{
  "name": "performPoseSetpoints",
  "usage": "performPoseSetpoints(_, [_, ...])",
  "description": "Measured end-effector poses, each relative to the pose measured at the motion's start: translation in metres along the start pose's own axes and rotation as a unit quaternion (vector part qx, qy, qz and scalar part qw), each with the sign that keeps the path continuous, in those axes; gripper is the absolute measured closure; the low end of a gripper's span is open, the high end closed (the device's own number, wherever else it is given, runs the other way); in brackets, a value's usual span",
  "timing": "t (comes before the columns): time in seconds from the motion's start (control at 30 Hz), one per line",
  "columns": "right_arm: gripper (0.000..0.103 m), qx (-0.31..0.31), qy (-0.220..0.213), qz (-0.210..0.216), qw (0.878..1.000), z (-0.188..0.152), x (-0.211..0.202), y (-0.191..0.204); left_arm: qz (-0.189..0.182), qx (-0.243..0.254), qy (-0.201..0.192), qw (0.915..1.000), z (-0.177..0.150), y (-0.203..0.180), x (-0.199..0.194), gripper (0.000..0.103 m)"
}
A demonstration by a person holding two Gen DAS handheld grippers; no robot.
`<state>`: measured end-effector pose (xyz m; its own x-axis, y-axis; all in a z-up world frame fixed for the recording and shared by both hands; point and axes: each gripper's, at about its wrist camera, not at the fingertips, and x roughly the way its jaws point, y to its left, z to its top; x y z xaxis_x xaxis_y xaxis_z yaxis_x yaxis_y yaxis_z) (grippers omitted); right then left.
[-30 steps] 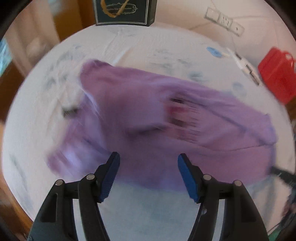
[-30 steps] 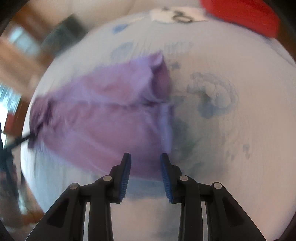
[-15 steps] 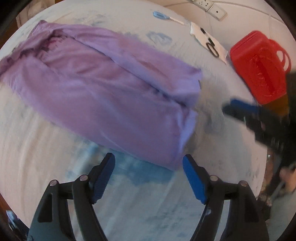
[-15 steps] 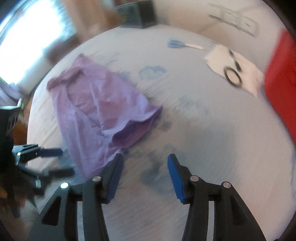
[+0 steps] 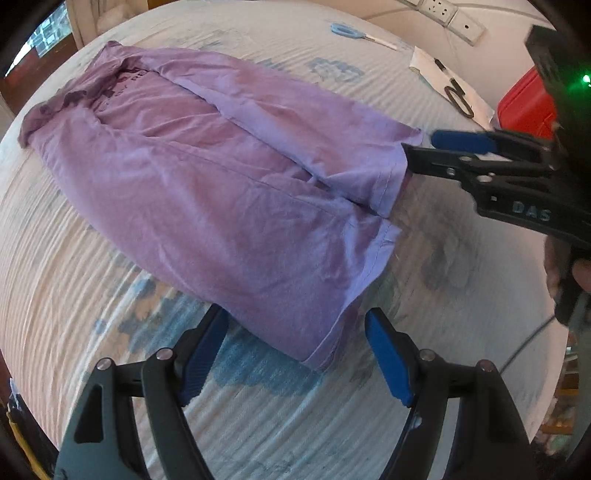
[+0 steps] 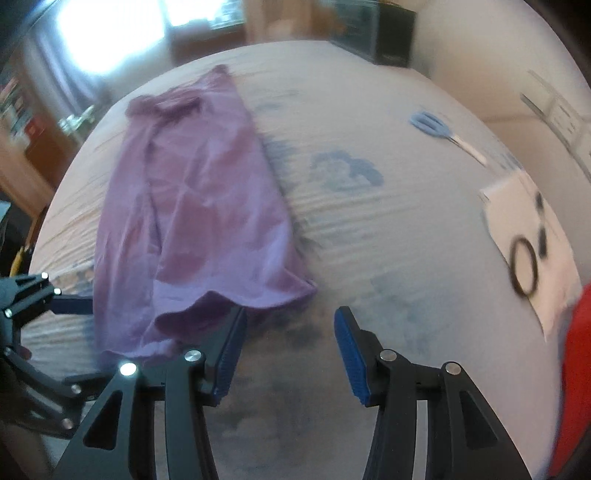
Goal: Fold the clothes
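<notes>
A purple shirt [image 5: 207, 177] lies on the bed, folded lengthwise into a long strip, collar at the far left. It also shows in the right wrist view [image 6: 192, 206]. My left gripper [image 5: 295, 347] is open, its fingers on either side of the near hem corner. My right gripper [image 6: 286, 350] is open at the other hem corner, and its left finger touches the raised hem. The right gripper also shows in the left wrist view [image 5: 424, 151], at the shirt's right edge. The left gripper shows at the left edge of the right wrist view [image 6: 70, 306].
The bed [image 5: 92, 280] has a white sheet with blue prints. Blue scissors [image 5: 351, 31], a paper with black rings [image 6: 528, 243] and a red container [image 5: 524, 107] lie at the far right. A power strip [image 5: 450, 14] is on the wall beyond.
Both grippers have swung to the shirt's hem end and come close to it. The right gripper's jaws have opened wider. The shirt lies still, as before.
</notes>
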<state>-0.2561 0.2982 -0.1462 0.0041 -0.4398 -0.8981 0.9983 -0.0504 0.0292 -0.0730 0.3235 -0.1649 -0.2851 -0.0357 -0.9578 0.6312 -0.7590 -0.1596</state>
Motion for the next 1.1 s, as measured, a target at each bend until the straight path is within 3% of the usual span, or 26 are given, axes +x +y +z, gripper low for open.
performPoseSetpoints(0.1, [0.053,-0.01,0.006,-0.006,1.0,0.004,0.015,0.001,-0.003,0.016,0.002,0.9999,0.005,-0.003,0.002,0.028])
performPoseSetpoints(0.13, [0.053,-0.007,0.007,0.001,1.0,0.004,0.019,0.002,-0.003,0.025,0.002,0.9997,0.006,-0.003,0.002,0.041])
performPoseSetpoints(0.17, [0.053,-0.004,0.004,0.003,1.0,0.004,0.022,0.002,-0.005,0.028,0.003,0.9996,0.009,0.002,0.001,0.067])
performPoseSetpoints(0.2, [0.053,-0.004,0.001,0.008,1.0,0.005,0.023,0.005,-0.007,0.029,0.005,0.9995,0.011,0.007,0.0,0.084])
performPoseSetpoints(0.27, [0.069,-0.004,0.006,0.017,1.0,0.007,0.023,0.01,-0.022,0.025,0.013,0.9994,0.017,0.019,-0.003,0.096])
performPoseSetpoints(0.3, [0.083,-0.004,0.009,0.02,1.0,0.009,0.022,0.013,-0.025,0.027,0.006,0.9993,0.02,0.022,-0.008,0.096])
performPoseSetpoints(0.37, [0.092,0.0,0.009,0.026,1.0,0.016,0.015,0.018,-0.029,0.039,-0.023,0.9985,0.028,0.027,-0.027,0.097])
performPoseSetpoints(0.57, [0.093,0.036,-0.065,0.047,0.996,0.073,-0.03,0.027,-0.047,0.037,-0.1,0.9931,0.059,0.073,-0.088,0.097])
performPoseSetpoints(0.67, [0.093,0.032,-0.101,0.06,0.993,0.122,-0.035,0.041,-0.042,0.025,-0.13,0.9902,0.079,0.124,-0.112,0.097])
performPoseSetpoints(0.9, [0.093,0.031,-0.129,0.089,0.987,0.269,0.032,0.079,-0.043,-0.024,-0.127,0.9907,0.157,0.263,-0.107,0.097])
performPoseSetpoints(1.1, [0.093,0.037,-0.078,0.106,0.991,0.382,0.117,0.092,-0.034,-0.069,-0.096,0.9924,0.218,0.367,-0.077,0.097])
